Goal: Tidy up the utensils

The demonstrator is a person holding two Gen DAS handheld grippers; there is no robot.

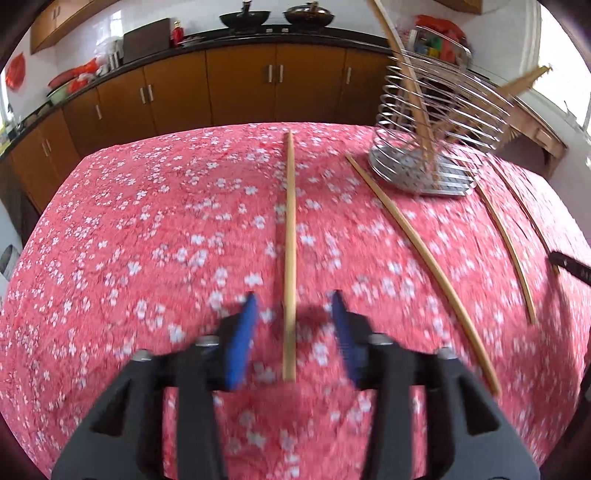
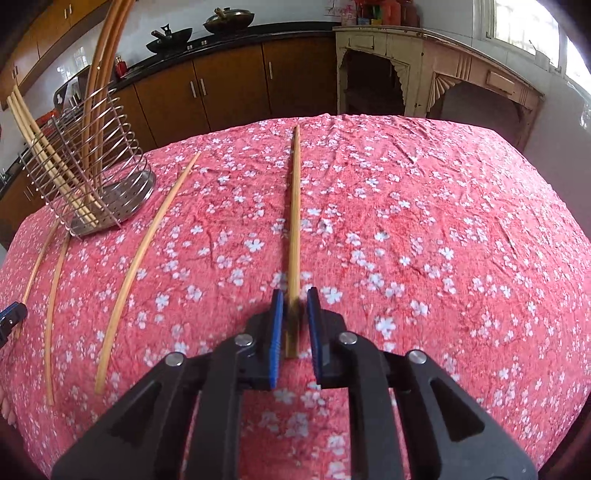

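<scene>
Matt wooden chopsticks, shiny metal wire holder, creased floral cloth tablecloth, glossy wooden cabinets

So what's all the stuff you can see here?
Chopsticks on table: four, light wood, lying on the cloth.
Chopsticks in holder: several, light wood, standing tilted; too bunched to count.
Holder: one, silver wire, table's far side.
Tablecloth: one, red with white flowers.
Woks: two, black, on the counter.
Cupboards: brown, under the counter.
Left gripper: black and blue, wide open over one chopstick.
Right gripper: black and blue, narrowly open around another.
</scene>
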